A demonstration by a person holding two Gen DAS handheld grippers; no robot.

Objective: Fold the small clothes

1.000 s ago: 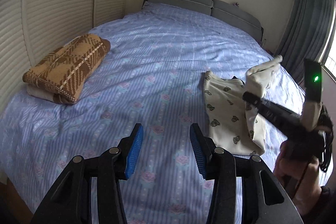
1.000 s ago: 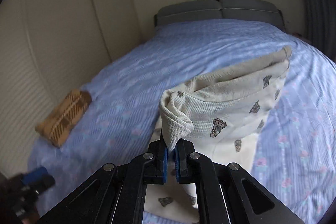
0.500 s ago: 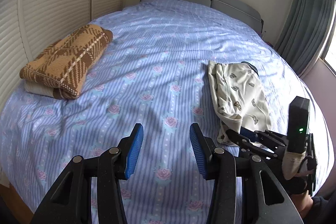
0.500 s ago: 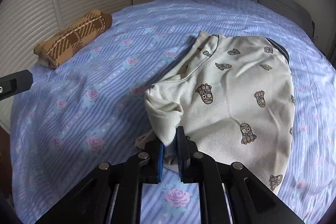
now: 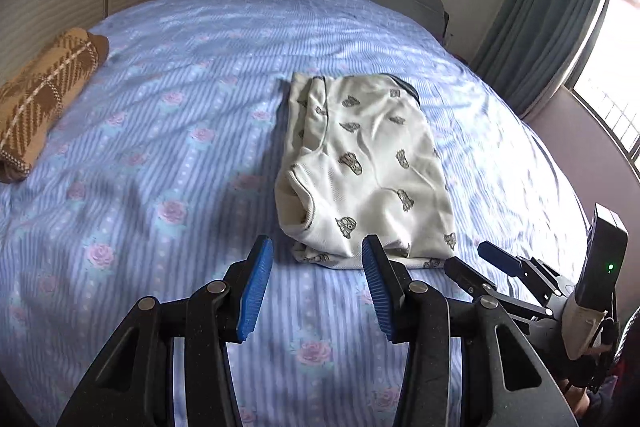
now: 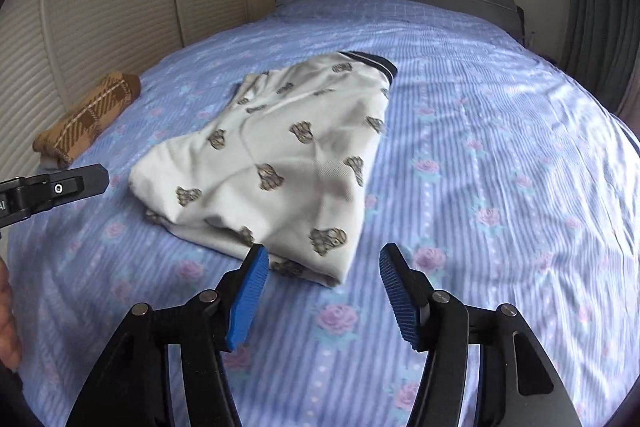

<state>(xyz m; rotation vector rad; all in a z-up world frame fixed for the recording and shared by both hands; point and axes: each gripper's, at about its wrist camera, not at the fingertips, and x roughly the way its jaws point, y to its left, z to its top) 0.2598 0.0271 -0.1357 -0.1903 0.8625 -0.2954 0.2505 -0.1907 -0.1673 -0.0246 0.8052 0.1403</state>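
Left wrist view: a cream printed baby garment [image 5: 368,167] lies folded flat near the middle of a bed [image 5: 168,131] with a blue rose-patterned sheet. The left gripper [image 5: 318,283] hovers just short of its near edge, fingers spread and empty. The right gripper [image 6: 320,287] hangs near the garment's near corner, fingers also apart, holding nothing. The knit looks thin, light and limp, likely to sag, so pinching a layered edge or corner seems best. A folded brown plaid blanket [image 5: 44,99] sits well apart.
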